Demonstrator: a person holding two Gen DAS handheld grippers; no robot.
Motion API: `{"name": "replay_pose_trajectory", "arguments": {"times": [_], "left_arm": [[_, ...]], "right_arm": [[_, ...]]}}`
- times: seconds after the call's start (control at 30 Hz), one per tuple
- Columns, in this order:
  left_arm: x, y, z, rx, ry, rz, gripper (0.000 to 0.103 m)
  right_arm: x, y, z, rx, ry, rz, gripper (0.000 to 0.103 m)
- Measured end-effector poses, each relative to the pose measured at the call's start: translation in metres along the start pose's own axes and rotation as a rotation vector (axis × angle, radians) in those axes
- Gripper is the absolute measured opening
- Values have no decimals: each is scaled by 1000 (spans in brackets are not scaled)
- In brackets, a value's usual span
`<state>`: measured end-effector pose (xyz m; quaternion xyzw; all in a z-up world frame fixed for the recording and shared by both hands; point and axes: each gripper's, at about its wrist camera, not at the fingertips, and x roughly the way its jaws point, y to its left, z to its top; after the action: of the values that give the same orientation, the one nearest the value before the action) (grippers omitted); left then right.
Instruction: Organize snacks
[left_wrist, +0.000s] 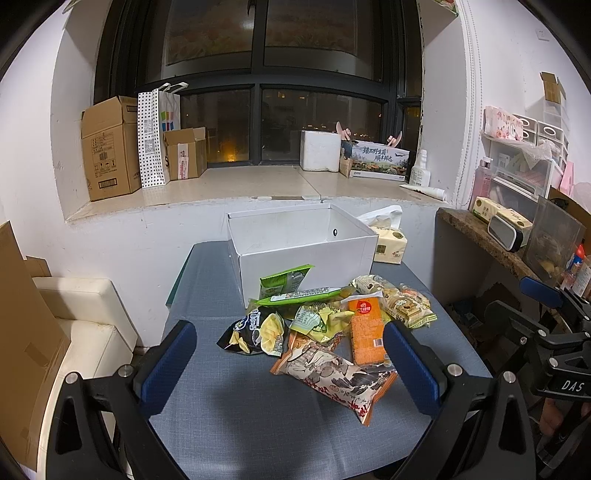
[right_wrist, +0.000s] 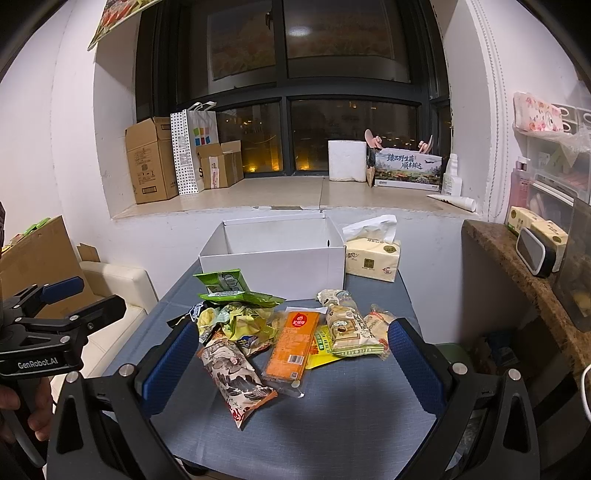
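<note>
A lived-in home room at night: a deep window sill (left_wrist: 258, 184) holds cardboard boxes (left_wrist: 109, 147) and a paper shopping bag (left_wrist: 157, 136), a tissue pack (right_wrist: 373, 258) sits on the table (right_wrist: 332, 406), a cream sofa (left_wrist: 85, 321) stands alongside, and plastic drawers (left_wrist: 524, 158) hold toiletries.

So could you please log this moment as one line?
left gripper open | right gripper open | snacks piled, untouched | white box empty
</note>
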<state>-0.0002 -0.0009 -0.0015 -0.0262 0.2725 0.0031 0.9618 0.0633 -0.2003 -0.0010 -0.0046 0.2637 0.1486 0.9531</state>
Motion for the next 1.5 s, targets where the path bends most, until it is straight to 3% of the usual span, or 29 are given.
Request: {"name": "replay_pose_trajectory", "arguments": {"times": [1.07,1.23,1.5], "left_arm": [[-1,17,-3,-16,1,30,103],[-1,43,-8,-75,0,60,103],[5,81,-23,-140,25,112,103]], "right_arm": [[14,7,-2,-16,18,37,103],[55,33,4,-107,67,129,103],[153,80,30,-202,133,168,103]]}}
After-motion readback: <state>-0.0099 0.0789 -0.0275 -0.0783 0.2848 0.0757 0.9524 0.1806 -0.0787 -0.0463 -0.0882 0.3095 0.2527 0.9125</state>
